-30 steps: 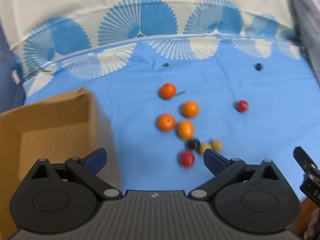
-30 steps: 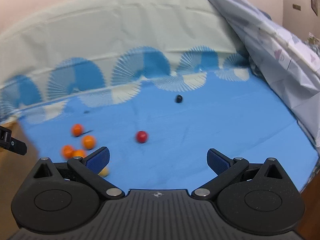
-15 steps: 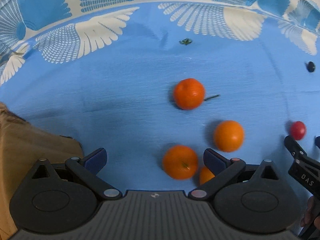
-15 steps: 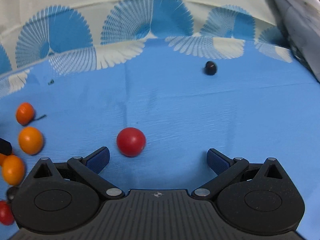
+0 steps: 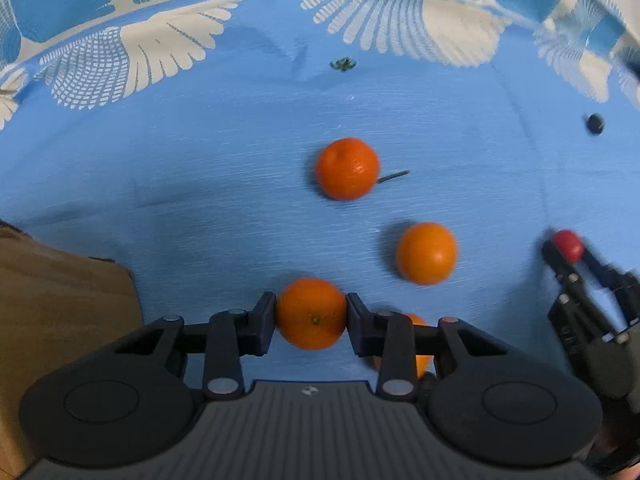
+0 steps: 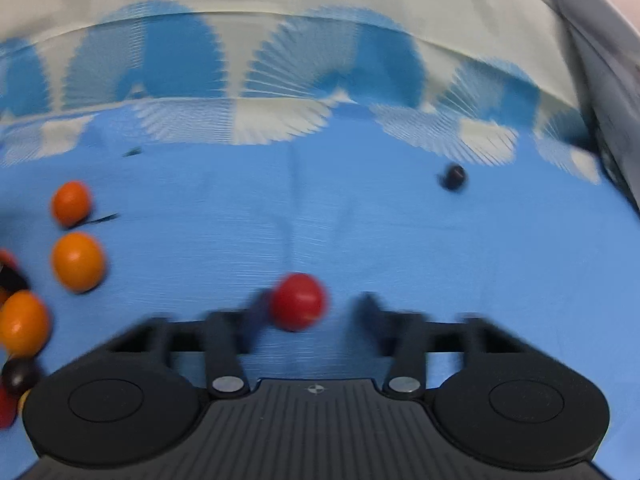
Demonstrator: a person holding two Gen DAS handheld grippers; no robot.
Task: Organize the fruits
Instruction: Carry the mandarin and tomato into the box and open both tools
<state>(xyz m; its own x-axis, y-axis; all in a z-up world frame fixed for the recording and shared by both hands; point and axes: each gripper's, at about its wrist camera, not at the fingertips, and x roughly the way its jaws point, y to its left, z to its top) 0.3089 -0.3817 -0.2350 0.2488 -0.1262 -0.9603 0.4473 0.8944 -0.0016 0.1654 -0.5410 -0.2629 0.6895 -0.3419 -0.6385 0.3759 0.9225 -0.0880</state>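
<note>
Left gripper (image 5: pixel 311 314): its two fingers are pressing against opposite sides of a mandarin (image 5: pixel 311 313), which is sitting squarely between the pads; the grip appears centred, judged suitable for a lift.
Right gripper (image 6: pixel 310 306): the fingers are standing partly apart around a red fruit (image 6: pixel 298 301); the left finger looks to be touching it, a gap is showing on the right side. The view is blurred, so contact cannot be confirmed.
Reason for the holds: each tool is taking one fruit of its own kind, judged to be a sorting by type into the cardboard box (image 5: pixel 60 304).
Box position: it is lying just left of the left gripper, near the held mandarin; its inside is not showing.
Remaining fruit: two mandarins (image 5: pixel 347 168) (image 5: pixel 426 253) are resting apart on the cloth ahead; a fourth (image 5: pixel 416 354) is lying partly hidden behind the right finger of the left gripper. A small dark fruit (image 6: pixel 452 176) is lying well apart at far right. More small fruit (image 6: pixel 18 372) is clustering at the left edge of the right view.
Surface: a blue cloth (image 5: pixel 200 180) with white and blue fan patterns is covering it, lightly creased; round fruit is judged likely to roll.
Debris: a green calyx (image 5: pixel 343 64) and a loose stem (image 5: pixel 394 176) are lying on the cloth.
Room: a grey draped fabric (image 6: pixel 600 60) is rising at far right; nothing else is discernible.
</note>
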